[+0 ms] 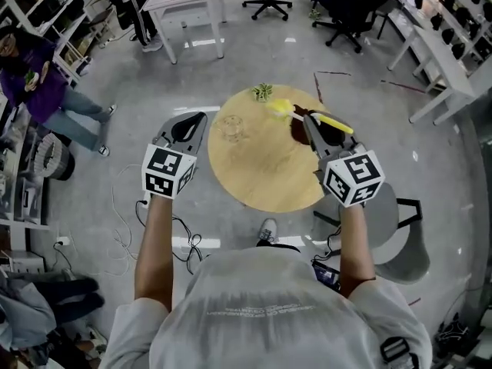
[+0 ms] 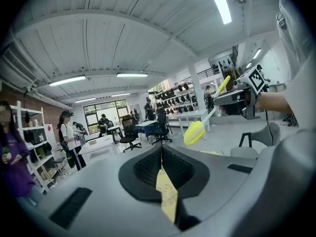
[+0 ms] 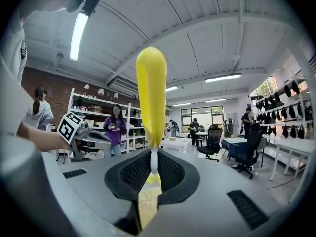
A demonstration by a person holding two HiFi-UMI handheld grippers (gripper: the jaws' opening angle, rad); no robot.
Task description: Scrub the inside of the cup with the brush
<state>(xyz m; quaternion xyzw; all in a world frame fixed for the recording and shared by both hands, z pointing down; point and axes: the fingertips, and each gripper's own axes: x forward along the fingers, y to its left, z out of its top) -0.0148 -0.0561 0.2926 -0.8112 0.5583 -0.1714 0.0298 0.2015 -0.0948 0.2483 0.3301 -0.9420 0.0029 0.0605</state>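
Here, the right tool (image 3: 150, 168) is clamping the brush (image 3: 151, 93) by its thin white neck, keeping the yellow head free and pointing near the cup (image 1: 231, 127) on the tabletop (image 1: 261, 179). The left tool (image 2: 161, 158), pinched together and empty, is hovering beside the cup, probably to steady it.

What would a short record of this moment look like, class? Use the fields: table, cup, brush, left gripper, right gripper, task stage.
table: round, wooden
cup: clear glass, standing on the table, touched by neither gripper
brush: yellow, clamped by its handle, head above the table to the right of the cup, not in the cup
left gripper: jaws together, empty, by the table's left edge
right gripper: shut on the brush
task stage: scrubbing not yet begun
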